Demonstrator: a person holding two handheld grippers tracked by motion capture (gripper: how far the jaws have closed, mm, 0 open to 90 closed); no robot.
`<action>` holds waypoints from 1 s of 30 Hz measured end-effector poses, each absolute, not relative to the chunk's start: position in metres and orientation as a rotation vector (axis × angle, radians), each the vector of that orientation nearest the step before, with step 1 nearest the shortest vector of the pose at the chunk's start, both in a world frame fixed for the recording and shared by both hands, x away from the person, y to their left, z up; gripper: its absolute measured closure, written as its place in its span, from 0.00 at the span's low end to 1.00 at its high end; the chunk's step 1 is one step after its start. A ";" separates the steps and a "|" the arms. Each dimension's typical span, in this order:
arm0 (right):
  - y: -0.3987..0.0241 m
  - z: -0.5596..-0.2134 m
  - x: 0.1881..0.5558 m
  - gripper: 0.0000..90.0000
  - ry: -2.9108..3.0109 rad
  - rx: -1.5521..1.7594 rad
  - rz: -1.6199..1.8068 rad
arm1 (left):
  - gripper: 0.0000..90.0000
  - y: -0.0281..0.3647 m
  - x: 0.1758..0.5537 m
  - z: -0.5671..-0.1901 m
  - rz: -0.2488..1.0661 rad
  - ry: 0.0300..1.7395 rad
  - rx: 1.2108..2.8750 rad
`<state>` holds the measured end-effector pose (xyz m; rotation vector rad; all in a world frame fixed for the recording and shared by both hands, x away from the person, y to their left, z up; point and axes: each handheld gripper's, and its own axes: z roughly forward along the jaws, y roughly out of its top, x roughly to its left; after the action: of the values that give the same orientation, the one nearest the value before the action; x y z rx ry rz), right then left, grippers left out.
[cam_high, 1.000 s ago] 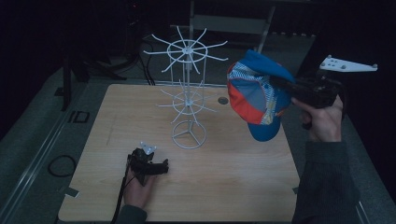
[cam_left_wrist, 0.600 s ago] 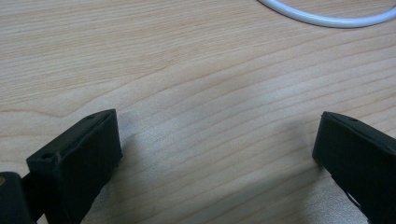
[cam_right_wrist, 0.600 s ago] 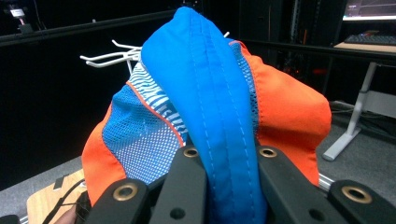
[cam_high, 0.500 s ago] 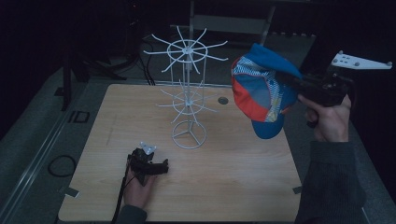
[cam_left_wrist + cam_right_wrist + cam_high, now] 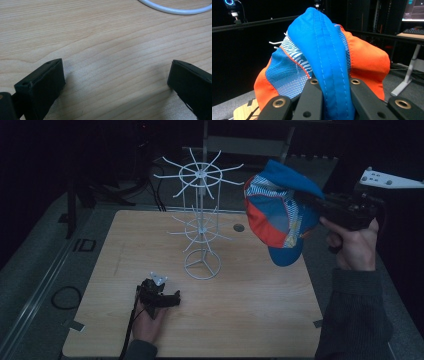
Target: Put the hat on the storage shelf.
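Observation:
A blue, orange and striped mesh cap [image 5: 277, 217] hangs in the air right of the white wire rack [image 5: 200, 220], level with its top ring of prongs. My right gripper [image 5: 312, 205] is shut on the cap's blue fabric [image 5: 329, 62], which is pinched between its two black jaws. My left gripper [image 5: 172, 299] rests on the wooden table [image 5: 250, 295] near the front left, held by a hand. Its jaws stand wide apart over bare wood [image 5: 115, 75], nothing between them.
The rack's round white base [image 5: 202, 265] stands mid-table, and its rim [image 5: 172, 10] curves ahead of the left gripper. A small dark hole [image 5: 239, 227] marks the table behind the rack. Dark floor and cables surround the table.
The right hand has lifted the cap a little higher and drifted slightly right. The left hand and its gripper have stayed put.

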<state>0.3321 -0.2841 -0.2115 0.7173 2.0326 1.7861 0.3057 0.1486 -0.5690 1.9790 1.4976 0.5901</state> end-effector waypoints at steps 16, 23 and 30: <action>-0.250 -0.217 0.355 0.98 2.076 0.717 1.809 | 0.02 0.149 0.306 -0.569 0.592 1.497 1.978; -0.237 -0.237 0.366 0.98 2.139 0.742 1.780 | 0.02 0.149 0.306 -0.569 0.593 1.494 1.981; -0.233 -0.261 0.378 0.98 2.188 0.798 1.787 | 0.02 0.148 0.306 -0.569 0.596 1.498 1.968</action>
<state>0.3785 -0.2327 -0.2615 0.7982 2.1880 1.7869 0.3060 0.1482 -0.5694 1.9677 1.4977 0.5959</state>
